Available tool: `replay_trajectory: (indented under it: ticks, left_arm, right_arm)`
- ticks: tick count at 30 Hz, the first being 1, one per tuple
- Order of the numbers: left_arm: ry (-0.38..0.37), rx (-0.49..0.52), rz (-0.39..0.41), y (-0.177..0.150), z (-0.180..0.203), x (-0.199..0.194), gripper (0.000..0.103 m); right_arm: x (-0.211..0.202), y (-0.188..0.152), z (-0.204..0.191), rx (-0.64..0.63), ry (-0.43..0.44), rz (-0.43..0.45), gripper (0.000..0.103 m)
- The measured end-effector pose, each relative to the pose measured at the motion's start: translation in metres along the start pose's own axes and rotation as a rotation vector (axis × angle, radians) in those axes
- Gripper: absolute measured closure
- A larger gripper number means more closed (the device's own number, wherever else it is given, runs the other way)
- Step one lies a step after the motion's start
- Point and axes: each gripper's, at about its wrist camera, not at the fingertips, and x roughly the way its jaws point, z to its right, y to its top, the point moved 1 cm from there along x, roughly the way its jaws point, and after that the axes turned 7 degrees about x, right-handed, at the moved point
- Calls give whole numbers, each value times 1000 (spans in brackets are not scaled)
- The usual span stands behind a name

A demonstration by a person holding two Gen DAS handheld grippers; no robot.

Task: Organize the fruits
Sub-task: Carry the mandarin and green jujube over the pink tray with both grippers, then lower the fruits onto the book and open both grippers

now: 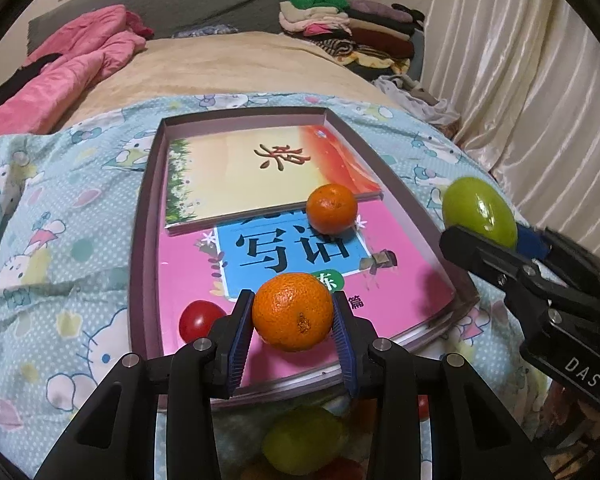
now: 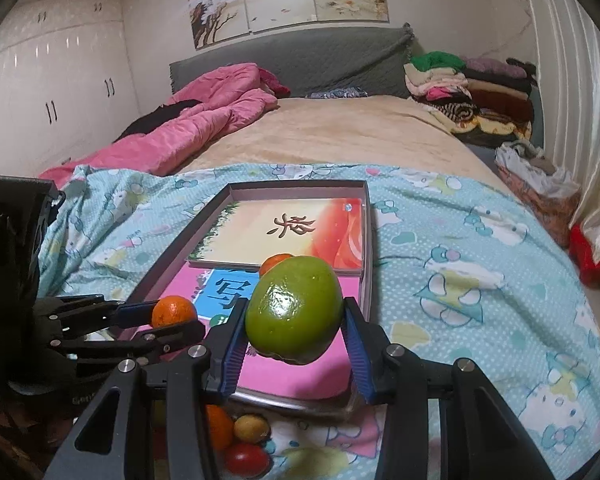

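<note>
1. The shallow box (image 1: 140, 216) on the bed holds two books, an orange (image 1: 331, 208) and a red fruit (image 1: 200, 320).
2. The left hand-held gripper (image 1: 293, 320) clamps a round orange (image 1: 292, 311) above the box.
3. The right hand-held gripper (image 2: 296, 334) grips a green fruit (image 2: 295, 309), long axis tilted.

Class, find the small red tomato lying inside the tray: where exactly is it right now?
In the left wrist view, the red tomato lies in the tray's near-left corner on the pink book, just left of the left hand-held gripper.
</note>
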Motion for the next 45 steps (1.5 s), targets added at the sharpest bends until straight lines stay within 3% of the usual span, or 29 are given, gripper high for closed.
replay_trajectory:
  ticks: [11,33,45]
  left_arm:
    - [0,20,-76,-6,0,19,64]
    - [-11,22,-79,-6,-3,21,64]
    - [-9,24,-80,-6,-2,21,64]
  right_arm:
    - [15,-5,-6,-43,5,-50,58]
    - [43,-23,-5,-91,-48,-190,58]
    - [45,-25,-7,-93,-51,-192,57]
